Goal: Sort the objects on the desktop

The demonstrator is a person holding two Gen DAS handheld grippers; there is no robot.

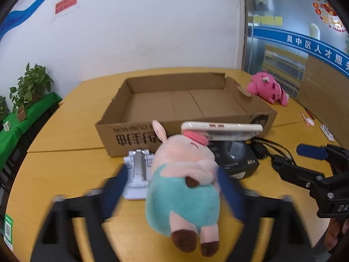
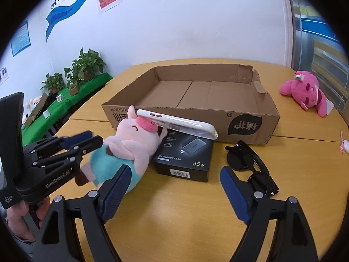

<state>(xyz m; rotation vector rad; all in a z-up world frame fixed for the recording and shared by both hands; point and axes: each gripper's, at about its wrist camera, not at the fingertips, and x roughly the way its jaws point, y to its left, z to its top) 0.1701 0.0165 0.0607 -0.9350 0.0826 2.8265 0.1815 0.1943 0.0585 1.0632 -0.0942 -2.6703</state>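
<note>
Cardboard box (image 2: 196, 96) sits empty on the table (image 2: 174, 196), so I judge nothing is sorted yet. My left gripper (image 1: 172, 187) straddles the pig (image 1: 183, 187), pads wide, whether pressing I cannot tell. My right gripper (image 2: 174, 187) gapes empty between pig and sunglasses (image 2: 250, 166); charger box (image 2: 185, 152), phone (image 2: 176, 124) and pink plush (image 2: 305, 89) wait outside.

My left gripper (image 1: 172, 187) points forward and down, its blue pads spread wide at about eight and four o'clock. My right gripper (image 2: 174, 187) tilts down likewise, jaws gaping, nothing pinched between them. A hand (image 2: 21, 218) grips the left handle at eight o'clock in the right view.
</note>
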